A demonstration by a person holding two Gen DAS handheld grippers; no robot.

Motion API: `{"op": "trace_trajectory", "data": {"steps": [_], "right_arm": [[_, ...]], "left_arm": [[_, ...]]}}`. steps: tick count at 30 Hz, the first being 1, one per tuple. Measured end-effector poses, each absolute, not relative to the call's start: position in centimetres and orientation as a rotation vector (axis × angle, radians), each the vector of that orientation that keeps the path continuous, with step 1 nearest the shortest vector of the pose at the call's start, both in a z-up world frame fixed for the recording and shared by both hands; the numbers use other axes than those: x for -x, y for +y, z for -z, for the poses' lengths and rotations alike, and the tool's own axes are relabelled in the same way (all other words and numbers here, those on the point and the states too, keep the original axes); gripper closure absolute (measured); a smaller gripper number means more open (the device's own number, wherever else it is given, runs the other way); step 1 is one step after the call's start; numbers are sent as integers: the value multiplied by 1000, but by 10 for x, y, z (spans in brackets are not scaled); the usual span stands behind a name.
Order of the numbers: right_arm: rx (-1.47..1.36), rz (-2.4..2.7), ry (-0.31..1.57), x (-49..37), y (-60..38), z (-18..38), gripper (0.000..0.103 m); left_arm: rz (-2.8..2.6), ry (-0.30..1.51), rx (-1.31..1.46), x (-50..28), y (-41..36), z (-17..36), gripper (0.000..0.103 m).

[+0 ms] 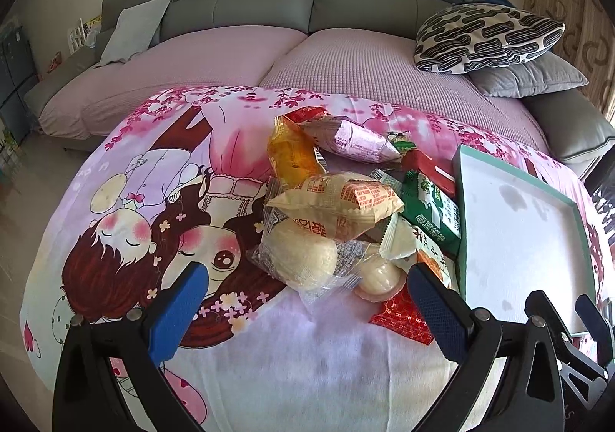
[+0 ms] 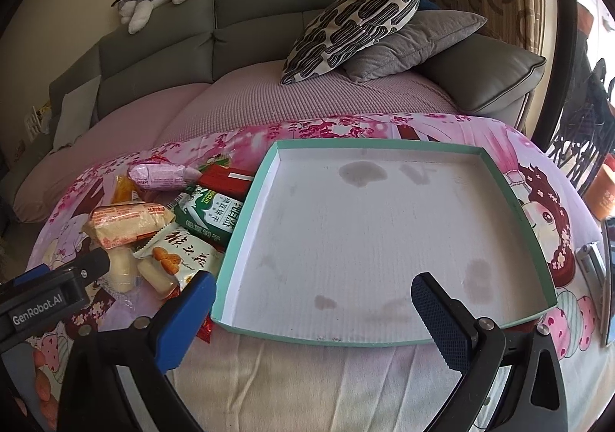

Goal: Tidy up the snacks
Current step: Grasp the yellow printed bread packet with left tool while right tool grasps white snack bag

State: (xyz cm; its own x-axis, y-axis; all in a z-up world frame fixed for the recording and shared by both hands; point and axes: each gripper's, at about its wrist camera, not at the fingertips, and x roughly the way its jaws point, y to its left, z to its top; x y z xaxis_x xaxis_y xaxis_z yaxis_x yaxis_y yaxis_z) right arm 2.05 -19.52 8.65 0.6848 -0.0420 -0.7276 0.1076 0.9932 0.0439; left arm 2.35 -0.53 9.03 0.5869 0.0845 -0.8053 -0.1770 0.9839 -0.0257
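So the shallow teal-rimmed tray (image 2: 496,178) sat on the bench with nothing in it, just a white bottom with a few brownish stains. All the snacks were heaped in a pile (image 1: 338,209) right beside its left edge, on the pink cartoon cloth (image 1: 153,170). The green biscuit pack (image 2: 209,218) was touching the tray wall, the almond-print packet (image 2: 180,259) just in front of it, a tan-and-red wrapped cake (image 2: 127,226) further left and a pink wrapper (image 2: 161,174) at the back. The left tool (image 1: 307,301) was hanging over the near end of the pile, fingers wide apart, gripping nothing. The right tool (image 2: 313,301) was spread wide too, over the tray's near edge. Grey sofa (image 2: 153,47) behind it all.
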Motion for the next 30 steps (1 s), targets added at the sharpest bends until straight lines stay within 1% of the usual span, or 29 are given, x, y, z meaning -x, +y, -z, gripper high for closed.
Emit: {"op": "trace_trajectory", "data": {"steps": [12,20,21,22,24,26,28,30], "right_arm": [[-85,49,807,-61,-191,-96,7],[-19,-18,838,-74,-166,-90,10],[-12,-30,841,-75,-162,-88,10],[-5,-43,845,-75,-158,-87,11],[9,-64,856,-76,-151,-82,12],[20,-75,865,-76,-145,-78,13],[27,-94,871,-76,-139,-75,14],[39,-117,875,-75,-133,-72,15]], "left_arm": [[-85,896,143,-58,6,-102,0],[-46,901,152,-80,5,-90,1],[-39,907,158,-82,6,-86,2],[-33,919,164,-84,7,-81,11],[-17,942,182,-87,9,-74,25],[-16,946,184,-86,10,-68,26],[-8,938,185,-85,11,-65,31],[-1,934,195,-84,13,-64,33]]}}
